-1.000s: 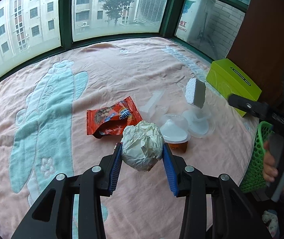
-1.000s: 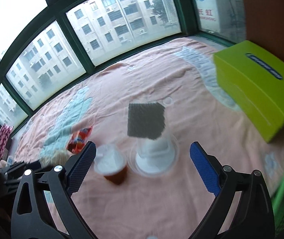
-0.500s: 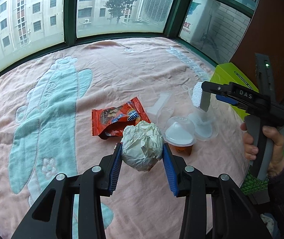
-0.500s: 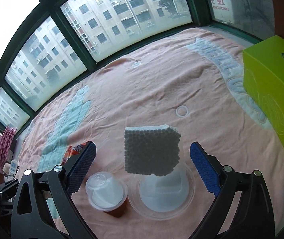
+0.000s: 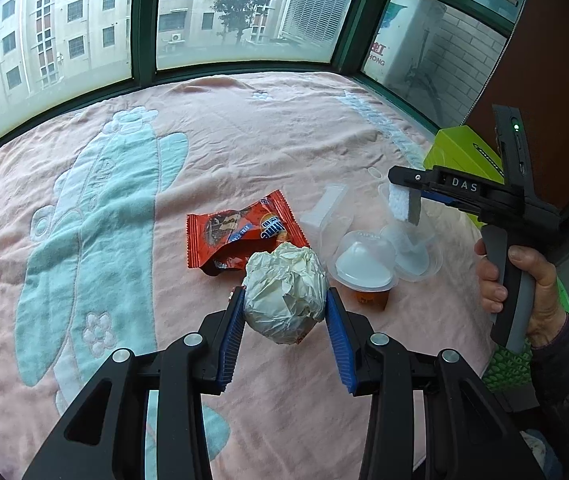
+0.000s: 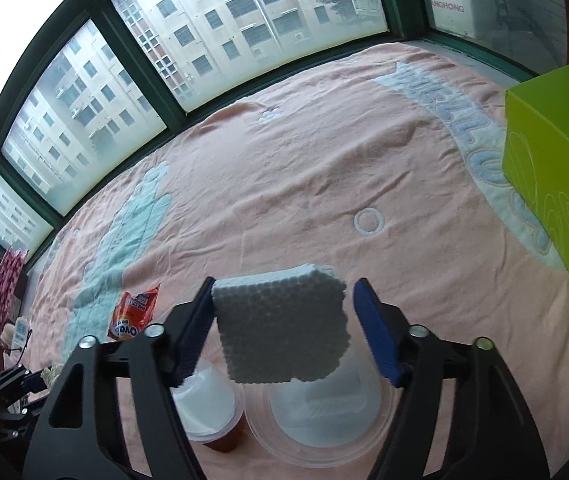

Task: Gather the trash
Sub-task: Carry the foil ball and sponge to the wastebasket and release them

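Two grippers over the pink blanket (image 5: 276, 128): left gripper (image 5: 284, 320) clamps a crumpled paper ball (image 5: 284, 292) above it, right gripper (image 6: 284, 324) has just been closing around a white foam block (image 6: 282, 326), left pad touching, right pad just clear.

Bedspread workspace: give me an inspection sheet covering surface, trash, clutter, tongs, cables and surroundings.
Surface: pink bedspread, wrinkled.
Job's things: paper ball, red wrapper, foam block, jelly cup, clear cups.
Clutter: green box, green basket.
Tongs: left tongs clamp the paper ball; right tongs have just been closing around the foam block, grip unclear.
Cables: nothing seen.
Surroundings: windows, buildings outside.
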Demonstrator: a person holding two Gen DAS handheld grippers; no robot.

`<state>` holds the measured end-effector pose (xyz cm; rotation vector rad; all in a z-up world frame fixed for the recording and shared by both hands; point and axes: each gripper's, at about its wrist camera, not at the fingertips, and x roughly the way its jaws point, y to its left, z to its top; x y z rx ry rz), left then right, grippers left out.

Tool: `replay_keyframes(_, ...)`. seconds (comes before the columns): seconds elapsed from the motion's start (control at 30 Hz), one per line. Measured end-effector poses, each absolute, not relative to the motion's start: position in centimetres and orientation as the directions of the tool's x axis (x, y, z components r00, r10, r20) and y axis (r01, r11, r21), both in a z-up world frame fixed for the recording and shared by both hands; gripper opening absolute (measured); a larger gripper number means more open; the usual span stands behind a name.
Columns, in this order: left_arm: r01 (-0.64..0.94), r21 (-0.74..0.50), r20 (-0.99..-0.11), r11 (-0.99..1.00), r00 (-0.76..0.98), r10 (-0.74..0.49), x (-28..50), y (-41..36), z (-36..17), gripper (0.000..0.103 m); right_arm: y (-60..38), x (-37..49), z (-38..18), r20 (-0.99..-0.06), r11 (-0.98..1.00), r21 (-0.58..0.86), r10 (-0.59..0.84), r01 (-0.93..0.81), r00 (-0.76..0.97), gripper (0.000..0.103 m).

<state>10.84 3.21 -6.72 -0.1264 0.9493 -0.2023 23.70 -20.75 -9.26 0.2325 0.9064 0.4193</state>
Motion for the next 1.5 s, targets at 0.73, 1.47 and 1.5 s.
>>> replay_keyframes(0.73,0.289,-0.192,-0.750,0.938,0.574,-0.330,8.1,-4.2,-3.3,0.039,-28.6,10.3,-2.3,-0.608,0.926,0.332,0.354,-0.178,0.710,0.062)
replay_keyframes(1.47,0.545,-0.215,-0.732,0.810,0.460,-0.503,6.7,-18.9,-1.9,0.039,-43.6,-0.6,-4.2,-0.657,0.936,0.302,0.066,0.181,0.751,0.063)
replay_keyframes(1.5,0.553,-0.214,-0.731,0.805,0.456,-0.508,6.6,-19.4,-1.9,0.039,-44.1,-0.9,-4.3,-0.658,0.934,0.302,0.059,0.192,0.750,0.063)
